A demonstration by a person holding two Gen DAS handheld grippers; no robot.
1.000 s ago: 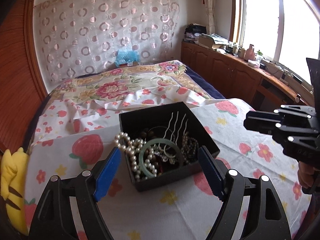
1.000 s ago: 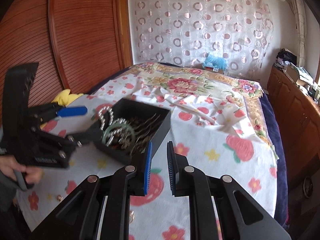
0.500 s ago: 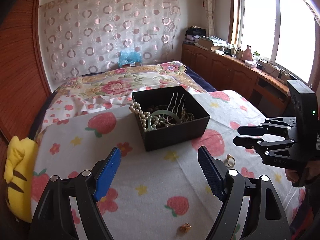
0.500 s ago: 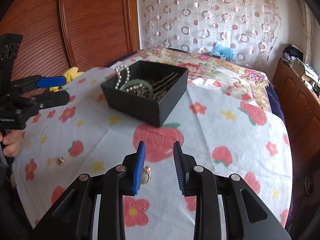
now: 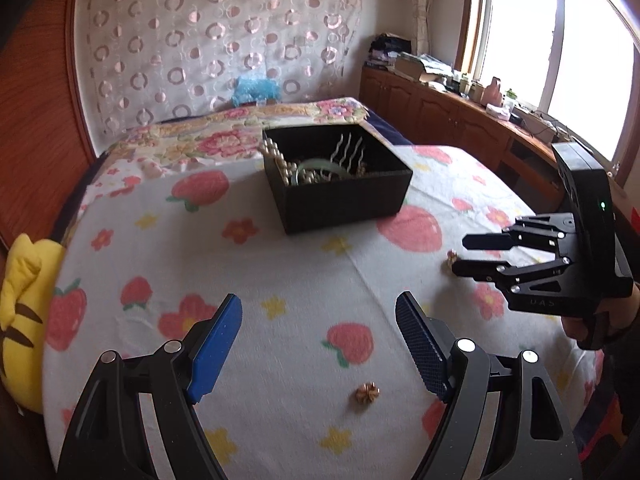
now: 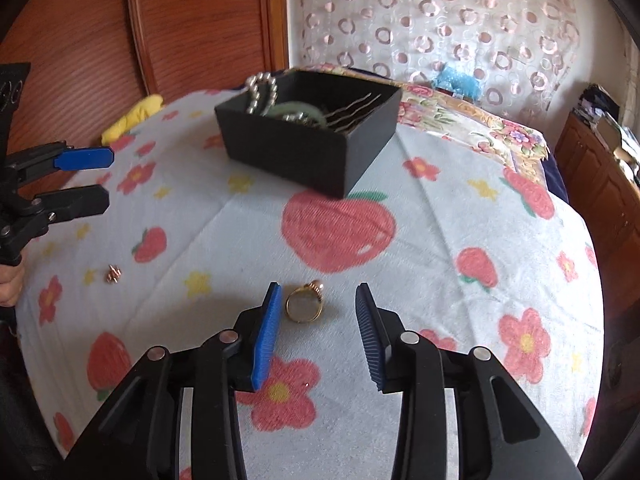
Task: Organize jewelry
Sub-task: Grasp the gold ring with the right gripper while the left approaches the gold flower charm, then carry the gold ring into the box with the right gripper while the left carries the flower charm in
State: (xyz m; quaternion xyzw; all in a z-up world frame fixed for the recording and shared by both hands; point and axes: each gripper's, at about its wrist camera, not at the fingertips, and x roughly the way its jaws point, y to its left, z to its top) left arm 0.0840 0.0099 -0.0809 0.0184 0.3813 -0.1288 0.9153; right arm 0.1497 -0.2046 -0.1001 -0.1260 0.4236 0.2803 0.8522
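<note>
A black open box (image 5: 340,184) (image 6: 308,144) holds pearls, a green bangle and hairpins on the strawberry-print cloth. A gold ring (image 6: 305,305) lies on the cloth just ahead of my right gripper (image 6: 318,300), close to its left finger; the gripper is open and empty. The ring shows partly behind the right gripper in the left wrist view (image 5: 452,257). A small gold earring (image 5: 368,393) (image 6: 113,274) lies on the cloth between the fingers of my left gripper (image 5: 318,316), which is wide open and empty above it.
A yellow plush toy (image 5: 20,304) sits at the cloth's left edge. A floral bedspread (image 5: 224,136) lies behind the box. Wooden cabinets (image 5: 440,112) run along the right under the window. A wooden panel (image 6: 180,28) stands at the left.
Both grippers have pulled back from the box and dropped toward the cloth. My right gripper has opened wider and now has the ring ahead of its fingers. The earring is now between my left fingers.
</note>
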